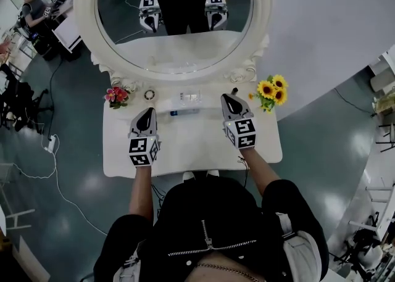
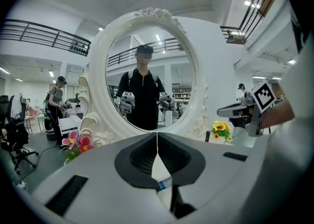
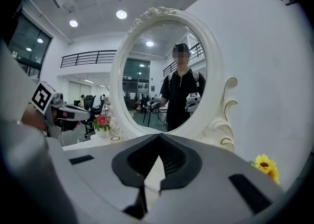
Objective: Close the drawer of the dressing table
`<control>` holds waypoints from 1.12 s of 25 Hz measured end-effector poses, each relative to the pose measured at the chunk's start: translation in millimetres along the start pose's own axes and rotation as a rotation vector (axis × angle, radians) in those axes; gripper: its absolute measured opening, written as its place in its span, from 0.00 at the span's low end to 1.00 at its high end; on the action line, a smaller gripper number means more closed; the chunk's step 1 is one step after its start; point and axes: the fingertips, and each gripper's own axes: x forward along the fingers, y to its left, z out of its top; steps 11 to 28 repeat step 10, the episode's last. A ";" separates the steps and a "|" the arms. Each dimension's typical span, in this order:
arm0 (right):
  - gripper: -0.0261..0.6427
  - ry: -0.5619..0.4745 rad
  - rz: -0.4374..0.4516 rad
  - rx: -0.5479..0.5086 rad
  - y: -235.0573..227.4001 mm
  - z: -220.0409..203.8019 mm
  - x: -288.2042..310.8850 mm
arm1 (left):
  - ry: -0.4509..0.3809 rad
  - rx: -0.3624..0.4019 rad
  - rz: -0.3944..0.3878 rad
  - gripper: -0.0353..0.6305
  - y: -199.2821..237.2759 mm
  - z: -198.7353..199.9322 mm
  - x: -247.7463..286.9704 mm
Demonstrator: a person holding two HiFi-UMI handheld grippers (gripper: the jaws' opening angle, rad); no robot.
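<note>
Fingers (image 2: 142, 155) of left gripper (image 2: 157, 135) are closed tip to tip, nothing between them. Fingers (image 3: 174, 161) of right gripper (image 3: 158, 137) are the same, pressed together and empty. Both grippers are held above the white bench (image 1: 191, 145), pointing at the oval mirror (image 1: 173, 21) and touching nothing. The left one is before the mirror's left half, the right one before its right half, and they are well apart. Each is tipped only slightly down. Each gripper view shows the other gripper off to the side and the mirror straight ahead. The mirror reflects a person in black holding both grippers up. Pink flowers (image 1: 116, 95) stand at the mirror's left foot and sunflowers (image 1: 271, 91) at its right foot. A small ring (image 1: 149, 95) lies just before the mirror base, left of centre. A clear box (image 1: 190, 97) sits before the base centre, with a blue-labelled tube (image 1: 184, 112) just on the side of it away from the mirror, between the two grippers. The drawer is on the bench side away from the mirror, under the top. The head view shows that edge as one straight line by the person's torso, and the drawer front itself can't be made out. Another person (image 1: 31, 3) sits far left of the mirror in the background.
</note>
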 end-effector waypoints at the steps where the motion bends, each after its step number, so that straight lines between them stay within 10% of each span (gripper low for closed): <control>1: 0.04 0.003 0.000 0.003 -0.3 -1.3 -0.3 | 0.002 -0.001 -0.001 0.09 -0.5 -0.6 0.1; 28: 0.04 0.008 0.001 -0.002 -0.3 -4.9 -2.4 | 0.004 -0.005 0.000 0.09 -2.5 -4.1 -1.5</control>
